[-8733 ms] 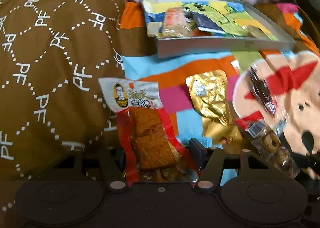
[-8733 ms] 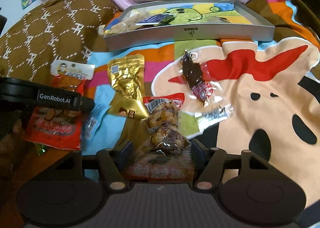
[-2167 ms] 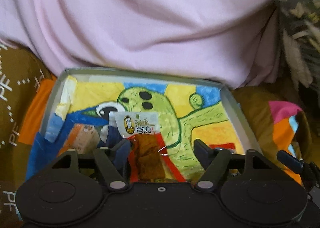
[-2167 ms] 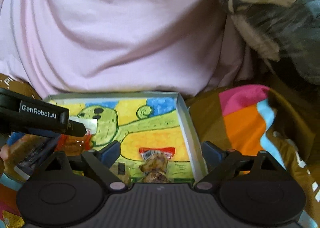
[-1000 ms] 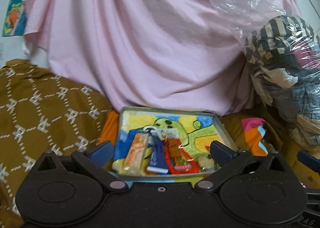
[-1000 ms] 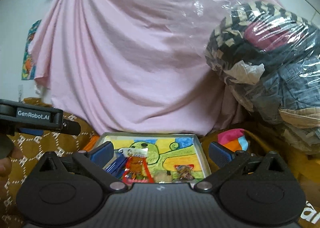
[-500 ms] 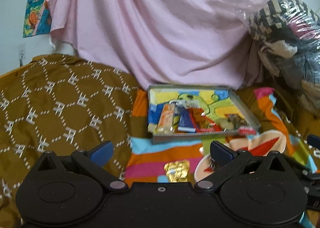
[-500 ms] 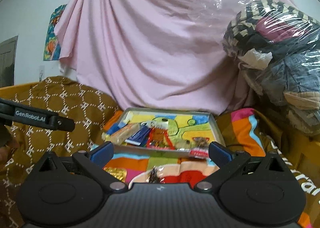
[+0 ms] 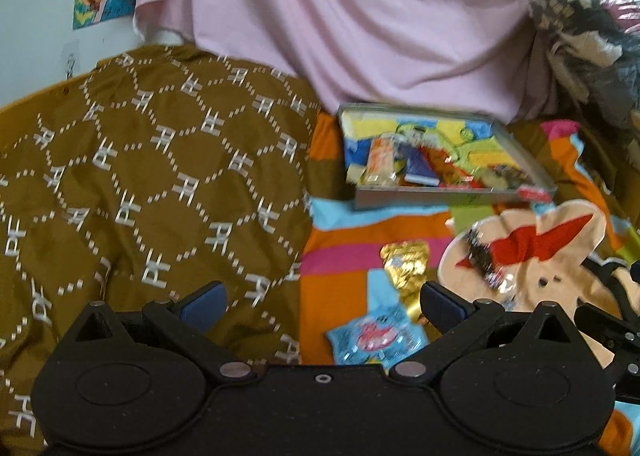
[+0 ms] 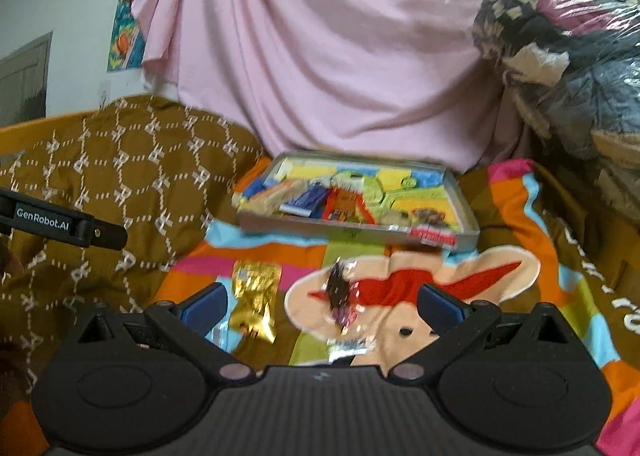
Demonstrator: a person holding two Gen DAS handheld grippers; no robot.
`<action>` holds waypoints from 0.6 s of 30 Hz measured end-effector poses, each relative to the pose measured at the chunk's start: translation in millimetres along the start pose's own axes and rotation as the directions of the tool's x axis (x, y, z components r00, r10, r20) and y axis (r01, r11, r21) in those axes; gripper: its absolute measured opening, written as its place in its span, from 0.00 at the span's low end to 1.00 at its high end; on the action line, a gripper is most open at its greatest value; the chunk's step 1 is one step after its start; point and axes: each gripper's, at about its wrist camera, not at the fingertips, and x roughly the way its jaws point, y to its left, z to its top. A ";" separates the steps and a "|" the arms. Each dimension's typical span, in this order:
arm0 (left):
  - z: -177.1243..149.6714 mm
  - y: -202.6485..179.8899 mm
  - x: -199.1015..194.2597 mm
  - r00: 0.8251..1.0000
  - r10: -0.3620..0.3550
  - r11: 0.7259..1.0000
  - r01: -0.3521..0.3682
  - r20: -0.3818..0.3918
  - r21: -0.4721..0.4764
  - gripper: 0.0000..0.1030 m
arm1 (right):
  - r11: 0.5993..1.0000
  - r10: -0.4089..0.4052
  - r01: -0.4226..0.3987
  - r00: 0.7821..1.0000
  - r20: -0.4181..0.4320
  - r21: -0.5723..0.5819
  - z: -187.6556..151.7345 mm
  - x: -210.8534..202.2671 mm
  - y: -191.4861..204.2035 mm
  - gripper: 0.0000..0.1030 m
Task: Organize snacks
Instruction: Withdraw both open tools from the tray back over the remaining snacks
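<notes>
The fingers of the left gripper (image 9: 322,302) and right gripper (image 10: 322,302) are spread wide, and nothing is held. A gold packet (image 10: 256,298) is seen at lower center, below the tray (image 10: 360,232) of snacks.

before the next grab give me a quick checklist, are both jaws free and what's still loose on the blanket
1. Left gripper jaws open, nothing between them: ok.
2. Right gripper jaws open, nothing between them: ok.
3. Gold foil packet out of the tray, flat on the blanket: not ok.
4. Clear-wrapped dark snack also out of the tray: not ok.
5. Light blue packet beside the left gripper, still loose: not ok.
6. Red packet hangs over the tray's front rim; seated or not: cannot tell.
</notes>
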 end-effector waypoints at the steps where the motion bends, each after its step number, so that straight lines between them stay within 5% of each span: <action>1: -2.8 1.8 1.5 1.000 0.002 1.000 -0.002 -0.010 0.001 0.99 | 1.000 0.006 -0.006 1.000 -0.015 -0.003 -3.1 1.5 1.8 1.00; 18: -33.5 4.3 29.0 0.983 0.005 0.997 0.011 -0.182 0.082 0.99 | 0.998 0.055 -0.064 0.968 -0.244 -0.029 -37.4 28.2 23.3 1.00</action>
